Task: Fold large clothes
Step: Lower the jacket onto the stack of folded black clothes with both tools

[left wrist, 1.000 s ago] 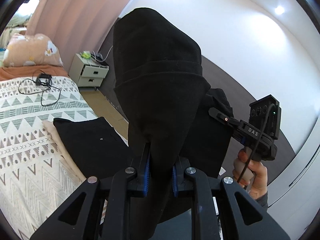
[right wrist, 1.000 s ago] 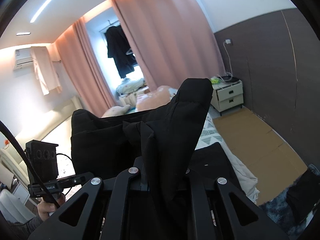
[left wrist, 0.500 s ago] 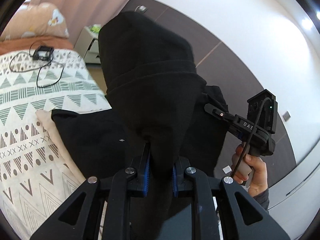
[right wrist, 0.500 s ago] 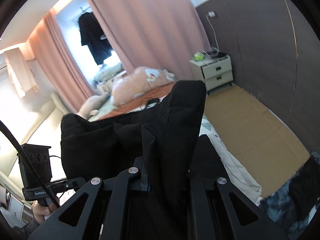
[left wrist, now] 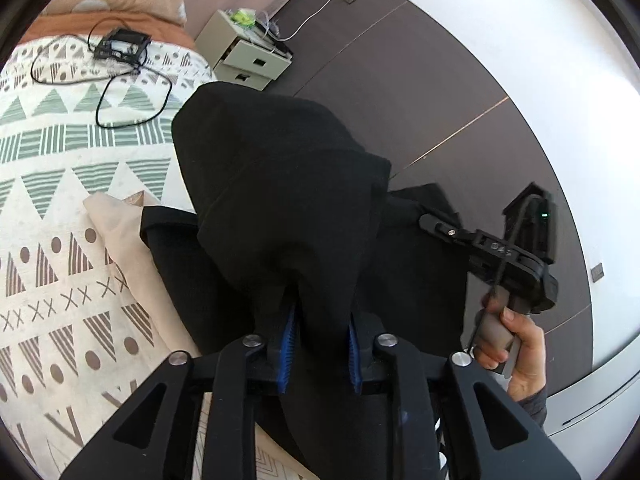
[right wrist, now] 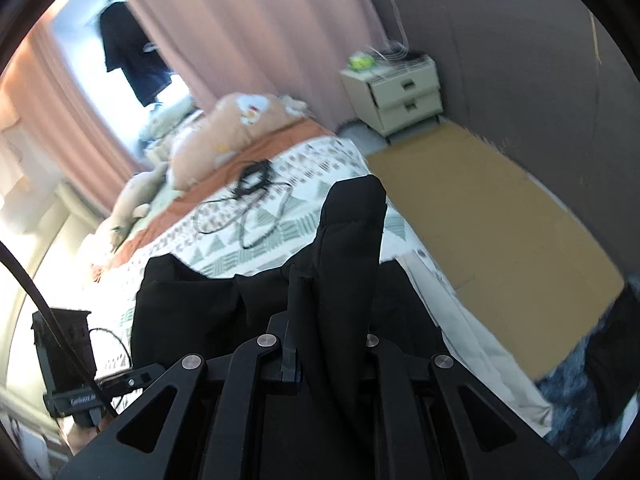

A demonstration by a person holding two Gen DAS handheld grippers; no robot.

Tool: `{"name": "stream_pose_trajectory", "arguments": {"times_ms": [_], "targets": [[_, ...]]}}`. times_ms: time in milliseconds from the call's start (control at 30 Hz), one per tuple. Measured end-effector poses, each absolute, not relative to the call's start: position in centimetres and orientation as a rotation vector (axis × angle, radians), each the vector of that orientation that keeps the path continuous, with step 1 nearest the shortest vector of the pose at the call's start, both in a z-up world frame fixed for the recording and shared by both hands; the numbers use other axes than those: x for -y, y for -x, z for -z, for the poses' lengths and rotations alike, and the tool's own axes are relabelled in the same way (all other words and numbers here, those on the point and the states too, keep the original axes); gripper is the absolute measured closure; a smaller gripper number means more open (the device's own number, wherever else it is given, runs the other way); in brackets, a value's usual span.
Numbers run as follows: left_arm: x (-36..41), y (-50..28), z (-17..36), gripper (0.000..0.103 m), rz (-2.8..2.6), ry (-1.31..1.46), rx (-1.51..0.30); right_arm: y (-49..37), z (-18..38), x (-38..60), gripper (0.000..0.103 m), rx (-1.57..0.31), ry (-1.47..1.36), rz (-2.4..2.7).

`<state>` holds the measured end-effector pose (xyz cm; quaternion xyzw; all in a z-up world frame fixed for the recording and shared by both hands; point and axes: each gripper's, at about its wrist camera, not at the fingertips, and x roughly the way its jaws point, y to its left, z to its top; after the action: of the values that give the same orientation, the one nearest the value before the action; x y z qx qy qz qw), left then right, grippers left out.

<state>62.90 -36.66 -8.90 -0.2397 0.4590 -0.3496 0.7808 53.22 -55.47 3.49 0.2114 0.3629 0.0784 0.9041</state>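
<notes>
Both tools are pointing down at the bed point(left wrist: 60, 200) now, and the black garment point(left wrist: 280, 200) hangs between them like a banner, its held edge running from one hand across to the other. The left hand-held gripper point(left wrist: 320, 344) has a thick bunch of the cloth rising between its blue pads point(left wrist: 289, 344), and its jaws are opening; the fabric sits in the gap, but the pinch looks to be loosening. The right hand-held gripper point(right wrist: 332, 356) has its own fold standing up between its fingers, jaws easing apart by a hair, cloth between them too. In the left view the right tool and the person's hand point(left wrist: 512, 344) on its handle sit off to the right, level with the held edge. Here is what matters: the rest of the garment lies below and ahead of both tools, its lower part already spread on the patterned bedcover beside a beige cloth point(left wrist: 120, 232), so the held edge has to travel forward and down onto it. Neither hand looks clearly nearer, so I'd judge it a two-handed lay-down. A black cable point(right wrist: 248, 208) lies further up the bed, well apart from the landing spot.
</notes>
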Motion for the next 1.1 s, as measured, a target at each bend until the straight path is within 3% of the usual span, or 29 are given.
{"name": "stream_pose_trajectory", "arguments": {"times_ms": [67, 133, 167, 200, 233, 267, 500, 767, 833, 1067, 1100], "targets": [[36.8, -63.5, 9.7, 0.067, 0.724, 0.499, -1.030, -53.6, -2.8, 56.5, 0.091, -0.799, -0.475, -0.120], [36.6, -63.4, 10.0, 0.042, 0.695, 0.480, -1.040, -53.9, -2.9, 57.6, 0.076, -0.832, -0.484, -0.065], [36.4, -63.3, 10.2, 0.033, 0.691, 0.477, -1.042, -53.9, -3.0, 57.8, 0.055, -0.837, -0.481, -0.044], [36.2, -63.3, 10.4, 0.017, 0.691, 0.478, -1.046, -53.4, -3.4, 58.1, 0.028, -0.838, -0.489, -0.034], [35.9, -63.1, 10.6, 0.012, 0.690, 0.481, -1.049, -53.5, -4.5, 58.2, 0.018, -0.837, -0.500, -0.022], [35.5, -62.8, 10.9, 0.012, 0.684, 0.489, -1.053, -52.8, -5.1, 58.5, 0.015, -0.831, -0.511, 0.002], [33.2, -61.0, 11.9, 0.013, 0.693, 0.559, -1.061, -41.4, -5.6, 60.0, 0.015, -0.734, -0.567, 0.061], [34.3, -61.3, 13.5, 0.014, 0.736, 0.565, -1.073, -28.3, 0.4, 60.1, 0.015, -0.631, -0.760, 0.161], [34.9, -61.4, 13.5, 0.031, 0.745, 0.563, -1.072, -26.0, 2.0, 59.8, 0.015, -0.610, -0.826, 0.169], [36.6, -62.6, 12.9, 0.055, 0.748, 0.553, -1.063, -26.1, 5.9, 57.0, 0.015, -0.613, -0.964, -0.012], [36.9, -62.8, 12.7, 0.057, 0.750, 0.550, -1.061, -26.8, 6.3, 56.7, 0.020, -0.618, -0.974, -0.022]]}}
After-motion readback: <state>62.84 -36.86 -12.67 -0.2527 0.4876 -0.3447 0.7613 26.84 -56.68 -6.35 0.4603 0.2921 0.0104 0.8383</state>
